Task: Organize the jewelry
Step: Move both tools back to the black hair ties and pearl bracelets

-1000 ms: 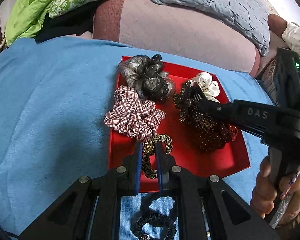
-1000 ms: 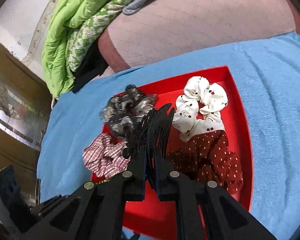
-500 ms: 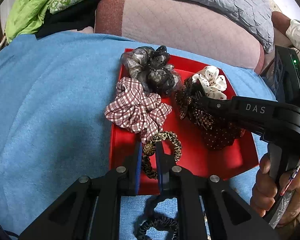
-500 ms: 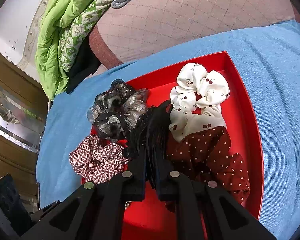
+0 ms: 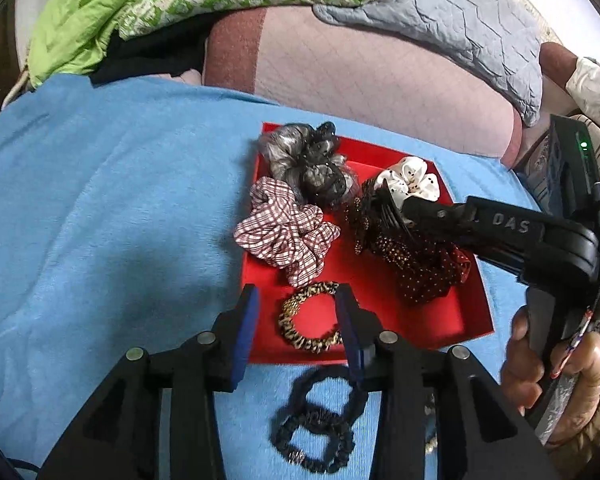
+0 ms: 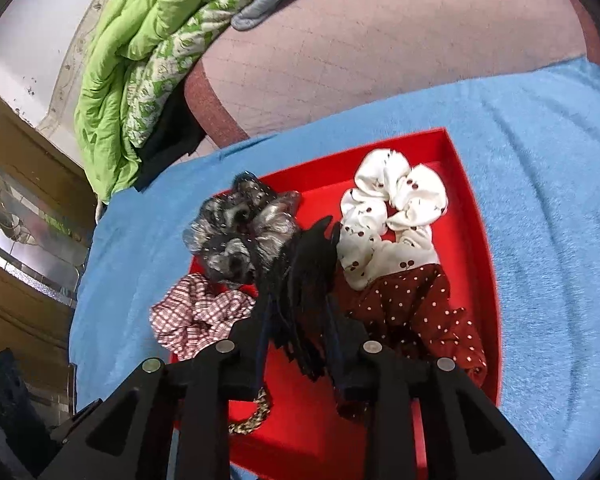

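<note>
A red tray (image 5: 466, 320) lies on a blue towel and holds a plaid scrunchie (image 5: 286, 236), a grey-black scrunchie (image 5: 308, 160), a white cherry-print scrunchie (image 6: 392, 216) and a dark red dotted scrunchie (image 6: 416, 308). My left gripper (image 5: 298, 308) is open, its fingers astride a leopard-print hair tie (image 5: 306, 320) lying at the tray's front. My right gripper (image 6: 298, 320) holds a black hair claw clip (image 6: 304, 276) loosely between widening fingers, over the tray's middle; it also shows in the left wrist view (image 5: 384, 208).
Black hair ties (image 5: 316, 420) lie on the blue towel (image 5: 100, 240) just in front of the tray. A pink quilted cushion (image 5: 360, 72), green bedding (image 5: 140, 0) and a grey quilt (image 5: 460, 12) lie behind. Wooden furniture (image 6: 16, 200) stands at the left.
My left gripper has opened and let go of the leopard-print hair tie, which now lies in the tray. My right gripper's fingers have spread apart around the claw clip.
</note>
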